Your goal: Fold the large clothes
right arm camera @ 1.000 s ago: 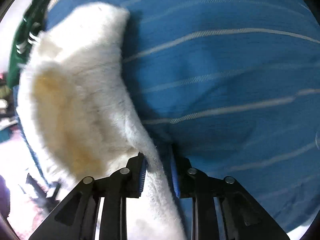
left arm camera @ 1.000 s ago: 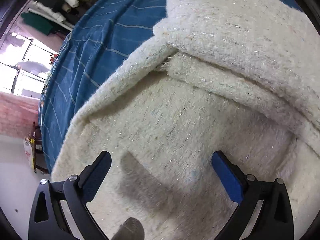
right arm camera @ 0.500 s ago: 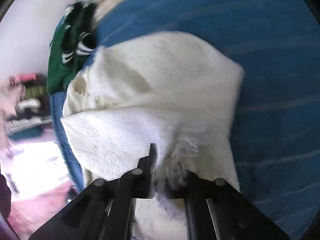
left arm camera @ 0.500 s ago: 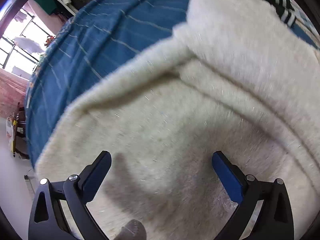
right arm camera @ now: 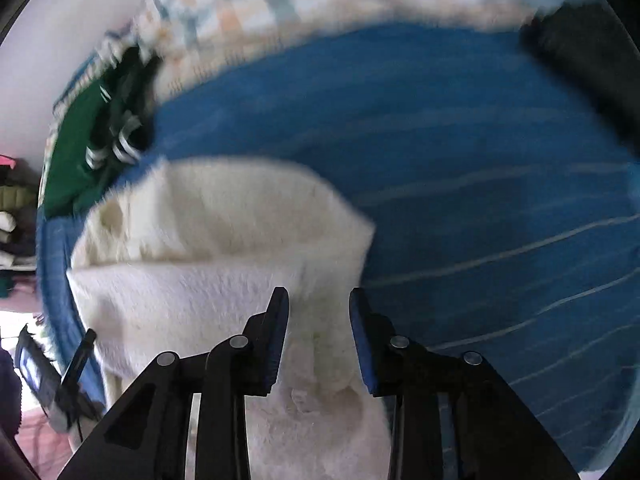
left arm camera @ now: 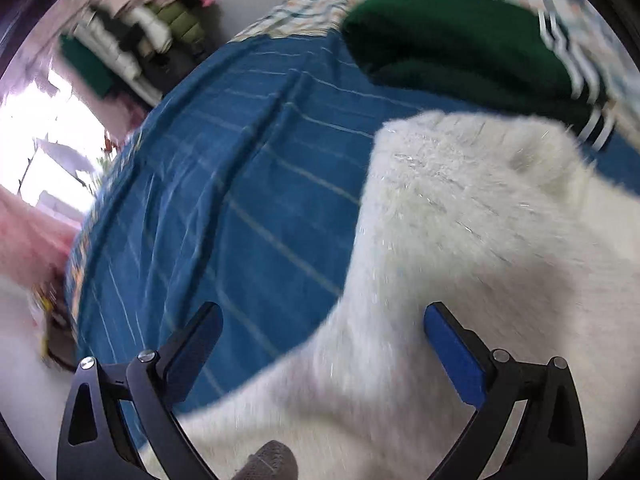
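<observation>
Folding a fluffy cream garment (right arm camera: 224, 248) on the blue striped bed (right arm camera: 480, 168), lower left of frame. Right gripper (right arm camera: 319, 312) fingers slightly apart around its edge; left gripper (left arm camera: 322, 332) fingers wide apart. Align edges before letting go.

left wrist cam sits just behind the left gripper (left arm camera: 322, 332), close above the bed, looking fwd and down over the cream fluffy garment (left arm camera: 460, 272) at 4 o'clock and the blue striped sheet (left arm camera: 240, 184) at 9, w/ the green garment (left arm camera: 452, 40) at 1. right wrist cam sits behind the right gripper (right arm camera: 319, 306), also close, facing across the same bed. both views share the cream fluffy garment (right arm camera: 208, 264), blue striped sheet (right arm camera: 480, 152) and green garment (right arm camera: 76, 148), there at 10 o'clock.
</observation>
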`<state>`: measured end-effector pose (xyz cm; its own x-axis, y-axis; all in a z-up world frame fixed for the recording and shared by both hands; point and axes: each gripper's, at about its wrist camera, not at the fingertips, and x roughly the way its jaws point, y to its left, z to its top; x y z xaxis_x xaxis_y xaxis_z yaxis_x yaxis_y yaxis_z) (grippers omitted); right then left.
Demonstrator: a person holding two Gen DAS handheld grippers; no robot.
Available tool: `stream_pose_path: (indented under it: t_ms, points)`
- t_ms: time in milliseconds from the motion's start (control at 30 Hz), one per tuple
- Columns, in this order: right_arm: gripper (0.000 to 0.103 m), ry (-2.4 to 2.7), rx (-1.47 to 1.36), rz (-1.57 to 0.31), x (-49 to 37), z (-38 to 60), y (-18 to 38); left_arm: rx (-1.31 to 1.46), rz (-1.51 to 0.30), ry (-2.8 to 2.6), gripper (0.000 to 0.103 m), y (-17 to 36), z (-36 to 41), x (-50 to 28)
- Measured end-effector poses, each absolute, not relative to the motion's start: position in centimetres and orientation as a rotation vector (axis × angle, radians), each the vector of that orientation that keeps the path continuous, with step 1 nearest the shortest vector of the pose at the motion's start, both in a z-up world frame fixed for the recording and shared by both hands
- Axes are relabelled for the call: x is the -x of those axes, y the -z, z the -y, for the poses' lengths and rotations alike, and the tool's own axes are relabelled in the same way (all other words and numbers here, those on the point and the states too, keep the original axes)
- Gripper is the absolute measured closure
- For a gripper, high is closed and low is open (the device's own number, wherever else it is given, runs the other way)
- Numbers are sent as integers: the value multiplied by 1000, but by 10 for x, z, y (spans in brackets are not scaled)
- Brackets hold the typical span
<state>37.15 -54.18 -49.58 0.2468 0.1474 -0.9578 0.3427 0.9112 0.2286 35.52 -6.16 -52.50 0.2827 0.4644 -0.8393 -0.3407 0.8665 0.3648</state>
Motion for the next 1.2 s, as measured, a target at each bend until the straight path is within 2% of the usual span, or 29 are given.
stream_pose_path:
  t_ms: [100,233,333,400,533,633,800,867,967,1033,1133,1200]
  points:
    - [70,-54,-361,-1347,-382,503,496,-188,-1156,-532,0,535,63,-368]
    - [71,-133,-361,-1488,-397,481,557,-173,-1191,-538,0,543,57,-376]
    - [99,-73,-261,-1553,-413,487,606,-120,-1207,-527,0,551,51,-381]
    - [100,-69,-287,-1574,-428,491,611,-107,-1209,-522,0,553,49,-385]
    - [95,-52,-342,-1587,-436,499,573,-76,-1226,-530,0,541,47,-379]
    - [95,-85,-404,-1573,-418,507,545,-41,-1216,-517,0,520,51,-358]
    - [95,-30,-367,-1739,-375,515,581,-27,-1284,-446,0,529,65,-325]
    - [95,-22,-399,-1739,-368,523,598,-52,-1314,-436,0,548,69,-318]
    - [95,-4,-371,-1756,-372,525,592,-23,-1298,-426,0,552,65,-316]
    - [94,7,-369,-1731,-379,521,573,-20,-1296,-426,0,550,65,-318]
    - [84,5,-368,-1643,-382,517,538,-27,-1286,-431,0,543,64,-317]
    - [84,14,-351,-1618,-382,524,531,-41,-1278,-435,0,541,66,-313]
